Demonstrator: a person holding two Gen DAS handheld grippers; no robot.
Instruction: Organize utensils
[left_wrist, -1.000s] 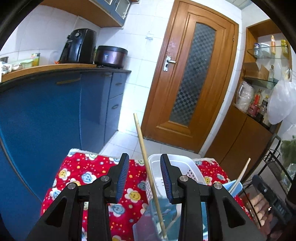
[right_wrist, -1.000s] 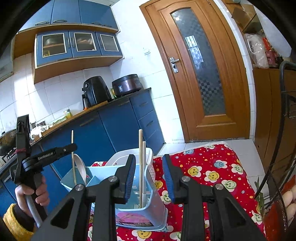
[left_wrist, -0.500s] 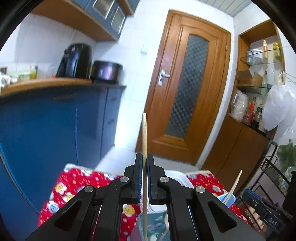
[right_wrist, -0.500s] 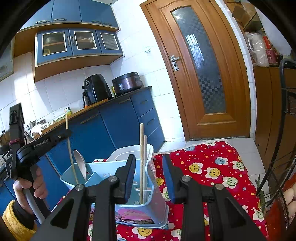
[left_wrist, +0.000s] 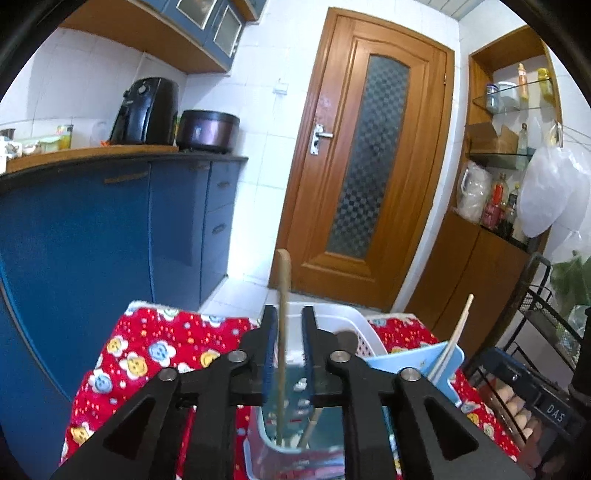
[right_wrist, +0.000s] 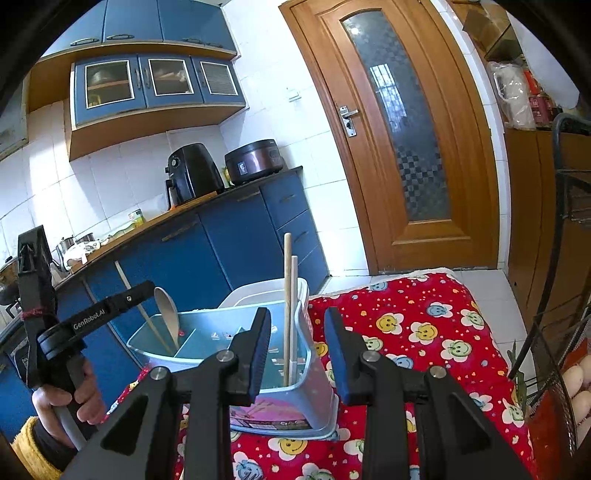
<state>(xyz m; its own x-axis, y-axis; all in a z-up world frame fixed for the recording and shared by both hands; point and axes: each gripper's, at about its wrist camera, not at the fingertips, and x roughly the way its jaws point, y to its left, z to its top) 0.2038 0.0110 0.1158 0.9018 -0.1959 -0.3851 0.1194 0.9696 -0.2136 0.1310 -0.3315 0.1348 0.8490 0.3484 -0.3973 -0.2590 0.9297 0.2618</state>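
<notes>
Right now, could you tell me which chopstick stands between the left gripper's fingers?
The lone chopstick beside the spoon; the other two stand together in the holder's far compartment.

Left gripper (left_wrist: 289, 343) jaws parted around chopstick (left_wrist: 283, 314).

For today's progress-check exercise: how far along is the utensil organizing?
Done: two chopsticks and a spoon stand in the blue holder. In hand: the left hand-held gripper, jaws open, straddles another upright chopstick there. Left: no loose utensils show on the red cloth.

Wooden chopstick (left_wrist: 283, 295) upright in blue caddy (right_wrist: 314, 387), possibly leaning
</notes>
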